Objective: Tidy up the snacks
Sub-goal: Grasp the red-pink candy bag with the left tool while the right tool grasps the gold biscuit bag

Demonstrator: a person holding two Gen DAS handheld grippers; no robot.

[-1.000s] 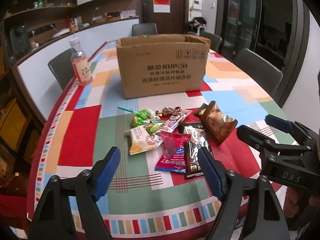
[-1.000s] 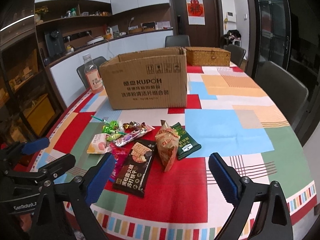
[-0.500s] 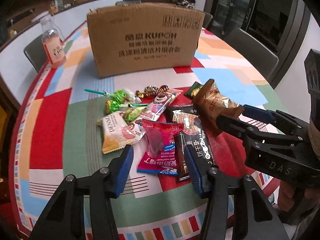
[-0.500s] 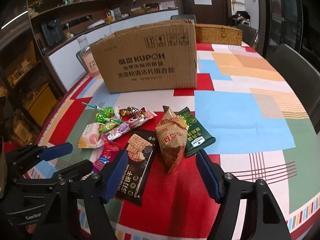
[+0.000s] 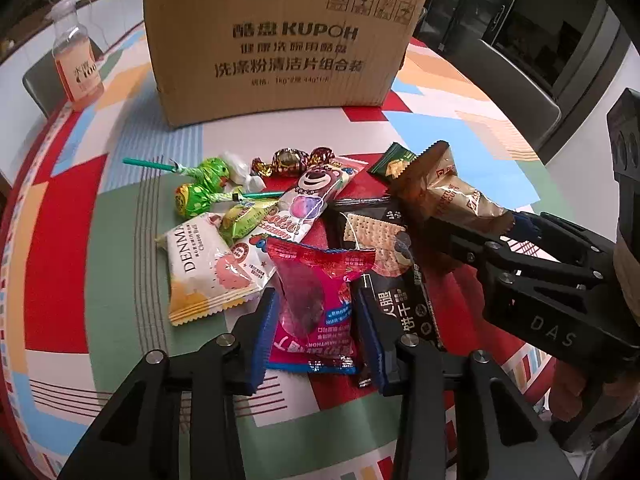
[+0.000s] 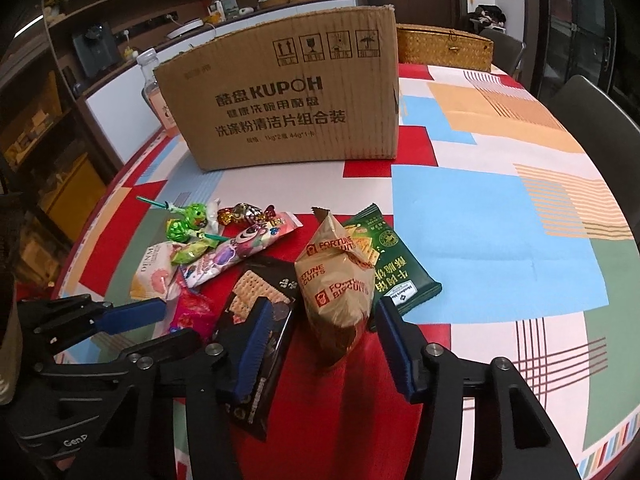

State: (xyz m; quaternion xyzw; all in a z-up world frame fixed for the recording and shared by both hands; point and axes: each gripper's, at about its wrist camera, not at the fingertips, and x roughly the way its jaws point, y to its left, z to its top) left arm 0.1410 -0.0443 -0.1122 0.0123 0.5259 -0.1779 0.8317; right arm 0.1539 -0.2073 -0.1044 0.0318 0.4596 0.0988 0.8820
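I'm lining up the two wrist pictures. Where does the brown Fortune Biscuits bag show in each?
Left wrist: Fortune Biscuits bag right of centre, its near end between the right tool's fingers.
Right wrist: the bag low at centre, between the blue pads.
Shared landmark: the cardboard box behind the snacks.

The surface [image 6: 500, 216] wears a patchwork cloth of red, blue, green and white. Ahead of the left claw [image 5: 314, 338] and right claw [image 6: 320, 344] lies a heap of snack packets [image 5: 304, 216]. Beyond it stands a cardboard box [image 6: 288, 104], with a bottle [image 5: 76, 60] further left.
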